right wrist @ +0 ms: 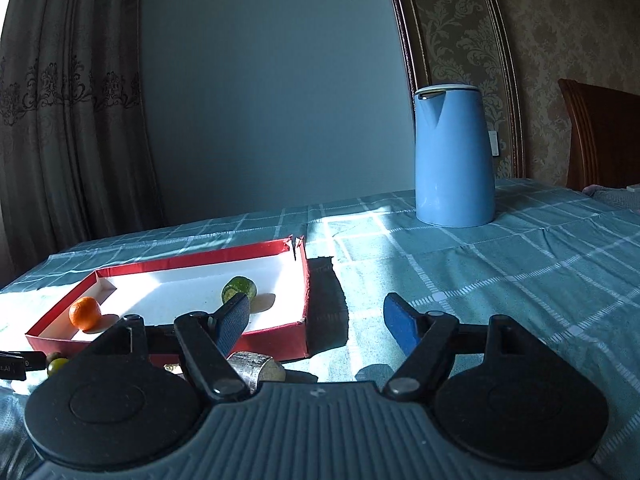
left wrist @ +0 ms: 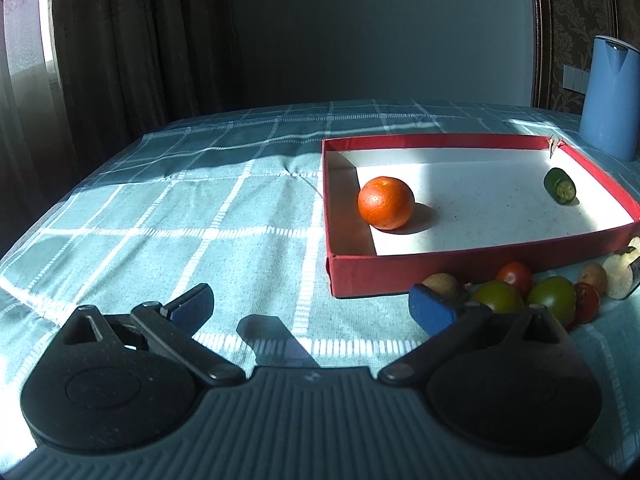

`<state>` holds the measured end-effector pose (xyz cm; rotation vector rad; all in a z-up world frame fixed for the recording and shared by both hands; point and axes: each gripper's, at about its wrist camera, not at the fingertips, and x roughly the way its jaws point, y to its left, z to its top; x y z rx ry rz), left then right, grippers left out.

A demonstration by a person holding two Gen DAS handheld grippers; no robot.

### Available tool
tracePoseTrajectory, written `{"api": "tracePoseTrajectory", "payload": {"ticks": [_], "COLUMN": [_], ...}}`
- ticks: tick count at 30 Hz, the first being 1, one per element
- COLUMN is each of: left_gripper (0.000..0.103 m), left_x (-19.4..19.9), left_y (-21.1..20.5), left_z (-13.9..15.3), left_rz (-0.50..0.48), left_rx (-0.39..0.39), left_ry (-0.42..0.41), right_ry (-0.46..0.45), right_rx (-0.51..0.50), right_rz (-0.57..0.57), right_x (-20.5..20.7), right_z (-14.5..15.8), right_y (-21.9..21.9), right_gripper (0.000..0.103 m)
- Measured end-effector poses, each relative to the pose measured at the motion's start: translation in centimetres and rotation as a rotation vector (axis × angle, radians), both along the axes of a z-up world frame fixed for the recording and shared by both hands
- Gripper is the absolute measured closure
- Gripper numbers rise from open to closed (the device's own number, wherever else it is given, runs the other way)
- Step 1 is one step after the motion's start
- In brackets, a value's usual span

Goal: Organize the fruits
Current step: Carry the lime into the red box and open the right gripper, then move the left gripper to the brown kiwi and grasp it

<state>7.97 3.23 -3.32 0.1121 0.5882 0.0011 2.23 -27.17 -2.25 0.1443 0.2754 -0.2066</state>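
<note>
Fruit for the next pick lies in a loose heap on the bench, just outside the near wall of the red tray, and it is a tight cluster, so I judge the careful way is to take one piece from the edge, coming down with the fingers spread wide enough to straddle it without nudging its neighbours off across the checked cloth.

Going left to right in the left wrist view: the left claw is released and empty, its jaws wide apart over bare cloth. Beyond it, inside the tray, the orange sits near the left wall and the cut green piece rests well apart from it near the right wall. The heap of small green and red fruits lies just past the claw's right finger, low and to the right, so a short swing that way would put it between the jaws.

In the right wrist view, the right claw is also released, with nothing between its jaws. The tray lies ahead on its left, a foil-wrapped piece sits beneath its left finger, and the blue jug stands far behind.
</note>
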Motion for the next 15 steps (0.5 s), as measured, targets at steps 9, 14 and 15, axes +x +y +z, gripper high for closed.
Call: {"api": "tracePoseTrajectory", "payload": {"ticks": [9, 14, 15], "left_gripper": [0.0, 0.0, 0.0], "left_x": [0.8, -0.8, -1.1], "left_y": [-0.9, 0.2, 0.6], "left_z": [-0.1, 0.4, 0.6], "left_rz": [-0.051, -0.075, -0.071], "left_rx": [0.006, -0.049, -0.074], "left_ry": [0.031, -0.01, -0.02], "right_ry": [0.008, 0.003, 0.005], "right_rx": [0.018, 0.032, 0.034], "right_rz": [-0.013, -0.015, -0.017], "right_x": [-0.1, -0.2, -0.2], "right_z": [-0.2, -0.3, -0.3], "right_y": [-0.3, -0.5, -0.5], "right_gripper": [0.029, 0.026, 0.025]}}
